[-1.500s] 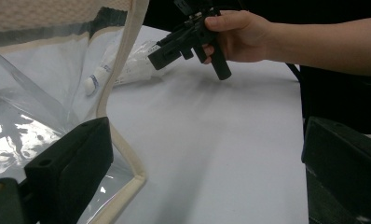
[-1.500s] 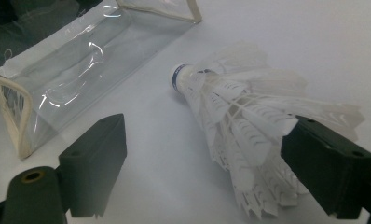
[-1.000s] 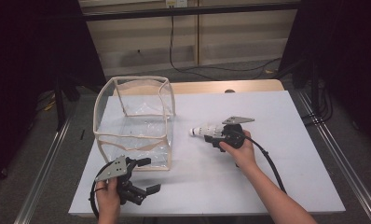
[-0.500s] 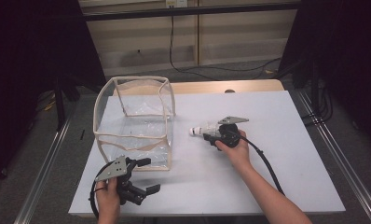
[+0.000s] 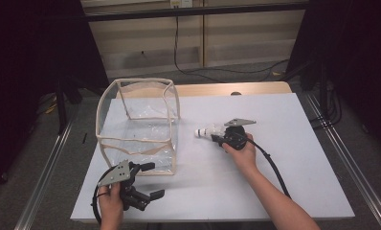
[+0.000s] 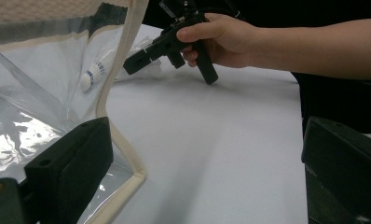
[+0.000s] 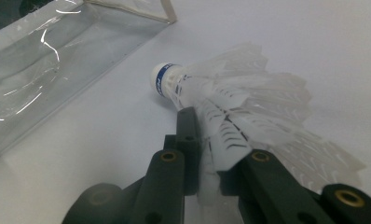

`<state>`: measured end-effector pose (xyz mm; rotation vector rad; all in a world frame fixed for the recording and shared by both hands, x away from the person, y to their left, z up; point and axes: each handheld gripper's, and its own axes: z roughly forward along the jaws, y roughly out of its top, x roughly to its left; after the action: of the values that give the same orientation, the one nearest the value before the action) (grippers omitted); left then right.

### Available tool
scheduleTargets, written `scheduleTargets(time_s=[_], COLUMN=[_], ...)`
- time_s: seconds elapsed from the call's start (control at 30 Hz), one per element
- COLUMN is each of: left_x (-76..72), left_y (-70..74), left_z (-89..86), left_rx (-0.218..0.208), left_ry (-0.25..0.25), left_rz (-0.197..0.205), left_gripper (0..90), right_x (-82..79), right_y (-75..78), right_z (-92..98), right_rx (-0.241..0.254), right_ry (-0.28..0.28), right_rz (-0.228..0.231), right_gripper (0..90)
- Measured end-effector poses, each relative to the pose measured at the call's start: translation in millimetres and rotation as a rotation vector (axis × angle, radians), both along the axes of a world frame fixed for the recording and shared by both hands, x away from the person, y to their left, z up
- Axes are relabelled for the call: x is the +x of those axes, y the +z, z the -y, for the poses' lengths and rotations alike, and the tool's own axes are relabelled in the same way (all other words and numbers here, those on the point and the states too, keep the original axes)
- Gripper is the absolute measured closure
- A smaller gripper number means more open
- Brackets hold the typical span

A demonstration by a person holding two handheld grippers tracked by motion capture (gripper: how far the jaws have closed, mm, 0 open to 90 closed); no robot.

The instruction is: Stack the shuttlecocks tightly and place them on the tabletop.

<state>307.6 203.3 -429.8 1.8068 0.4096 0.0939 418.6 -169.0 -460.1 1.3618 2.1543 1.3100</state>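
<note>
Right gripper (image 7: 207, 163) just closed — shuttlecock (image 7: 239, 107) feathers pinched between

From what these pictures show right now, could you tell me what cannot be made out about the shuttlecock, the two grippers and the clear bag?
- Shuttlecock: right gripper view, the skirt's rear is cut off by the frame edge and covered by the right gripper; the cap's blue print is too small to read.
- Left gripper: left gripper view, both jaws are cut off by the bottom edge.
- Clear bag: high view, glare on the plastic blurs its floor.
</note>
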Motion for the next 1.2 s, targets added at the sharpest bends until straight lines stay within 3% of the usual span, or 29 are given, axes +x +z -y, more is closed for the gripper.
scheduleTargets(time_s=[0.63,1.2], left_x=[-1.8,-1.7], left_y=[-0.1,0.3], left_z=[-2.1,-2.7], left_rx=[-0.002,-0.007], left_ry=[0.002,0.001], left_rz=[0.000,0.004], left_gripper=[2.2,2.2], right_x=[-5.7,-10.8], right_y=[12.7,27.5], right_z=[6.5,14.6], right_rx=[0.024,0.050], right_ry=[0.062,0.081], right_rz=[-0.010,0.001], right_gripper=[87.7,88.0])
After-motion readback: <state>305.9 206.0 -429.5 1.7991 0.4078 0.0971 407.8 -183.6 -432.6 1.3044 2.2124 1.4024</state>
